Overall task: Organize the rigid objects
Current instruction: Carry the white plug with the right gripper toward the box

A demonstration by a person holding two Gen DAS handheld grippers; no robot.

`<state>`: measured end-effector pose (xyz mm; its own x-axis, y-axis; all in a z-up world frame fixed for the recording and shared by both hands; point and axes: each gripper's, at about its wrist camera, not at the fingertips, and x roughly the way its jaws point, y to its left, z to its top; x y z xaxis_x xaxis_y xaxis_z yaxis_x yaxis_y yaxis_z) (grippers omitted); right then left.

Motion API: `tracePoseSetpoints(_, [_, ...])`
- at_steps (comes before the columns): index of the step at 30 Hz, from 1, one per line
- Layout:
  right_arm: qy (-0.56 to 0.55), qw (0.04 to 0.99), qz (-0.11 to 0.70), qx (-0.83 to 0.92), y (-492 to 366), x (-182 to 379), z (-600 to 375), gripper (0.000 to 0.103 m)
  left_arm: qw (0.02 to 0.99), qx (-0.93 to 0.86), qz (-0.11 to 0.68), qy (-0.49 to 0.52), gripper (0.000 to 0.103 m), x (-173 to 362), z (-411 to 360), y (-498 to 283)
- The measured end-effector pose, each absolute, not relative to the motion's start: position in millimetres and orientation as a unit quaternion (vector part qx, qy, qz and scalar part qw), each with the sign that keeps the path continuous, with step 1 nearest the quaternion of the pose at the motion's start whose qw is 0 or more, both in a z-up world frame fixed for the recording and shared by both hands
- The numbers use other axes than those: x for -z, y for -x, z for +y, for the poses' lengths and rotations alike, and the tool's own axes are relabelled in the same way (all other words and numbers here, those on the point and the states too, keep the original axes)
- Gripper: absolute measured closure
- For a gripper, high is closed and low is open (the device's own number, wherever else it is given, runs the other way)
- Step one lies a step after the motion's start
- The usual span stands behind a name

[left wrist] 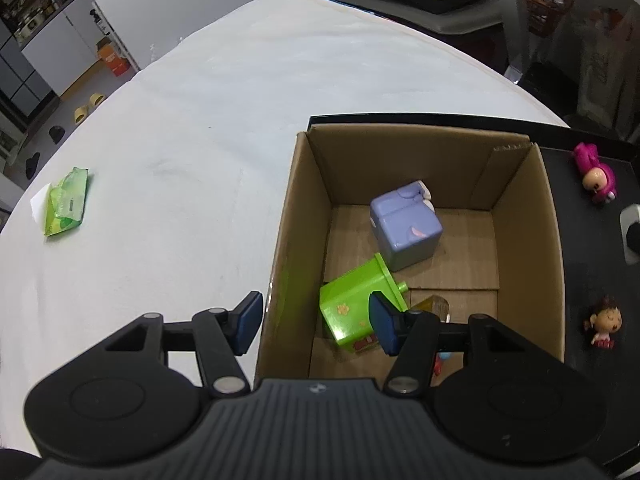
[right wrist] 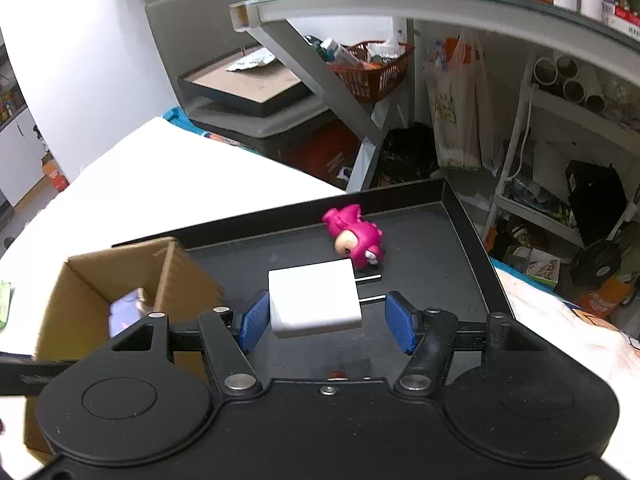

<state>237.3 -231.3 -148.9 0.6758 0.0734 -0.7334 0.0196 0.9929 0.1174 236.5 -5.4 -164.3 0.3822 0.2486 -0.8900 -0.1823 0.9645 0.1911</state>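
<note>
An open cardboard box (left wrist: 304, 208) stands on a black tray (left wrist: 568, 264). Inside it lie a purple cube toy (left wrist: 406, 228), a green block toy (left wrist: 352, 308) and a yellowish piece partly hidden behind my finger. My left gripper (left wrist: 316, 322) is open above the box's near left corner, one finger on each side of the left wall. On the tray lie a pink figure (left wrist: 596, 176) and a small brown-haired figure (left wrist: 606, 320). My right gripper (right wrist: 326, 320) is open around a white charger plug (right wrist: 314, 298); the left pad is at its side, the right pad is apart.
A green packet (left wrist: 68, 202) lies on the white table (left wrist: 180, 140) at the left. The pink figure (right wrist: 356, 240) is just beyond the charger on the tray (right wrist: 420, 248), with the box (right wrist: 176, 272) to the left. Shelves, a red basket and bags crowd the floor past the table edge.
</note>
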Motion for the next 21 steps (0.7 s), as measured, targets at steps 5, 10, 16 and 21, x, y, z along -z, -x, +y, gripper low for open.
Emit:
tracePoseSetpoints(5, [-0.054, 0.915, 0.401, -0.010, -229.1, 138.6, -217.8, 0.042, 0.835, -0.115, 0.536, -0.029, 0.046, 167.8, -3.1, -232.4])
tracePoseSetpoints(10, [-0.045, 0.918, 0.395, -0.002, -221.1, 130.0, -205.6, 0.042, 0.839, -0.100, 0.535, -0.011, 0.046, 170.5, 5.9, -232.1])
tracePoseSetpoints(16, [-0.036, 0.922, 0.385, 0.009, -216.0, 115.8, -191.1, 0.042, 0.846, -0.080, 0.527, 0.006, 0.046, 175.4, 13.6, -229.3])
tracePoseSetpoints(21, [-0.040, 0.925, 0.378, 0.016, -215.0, 104.8, -178.6, 0.042, 0.851, -0.063, 0.520, 0.035, 0.046, 177.3, 21.3, -226.9])
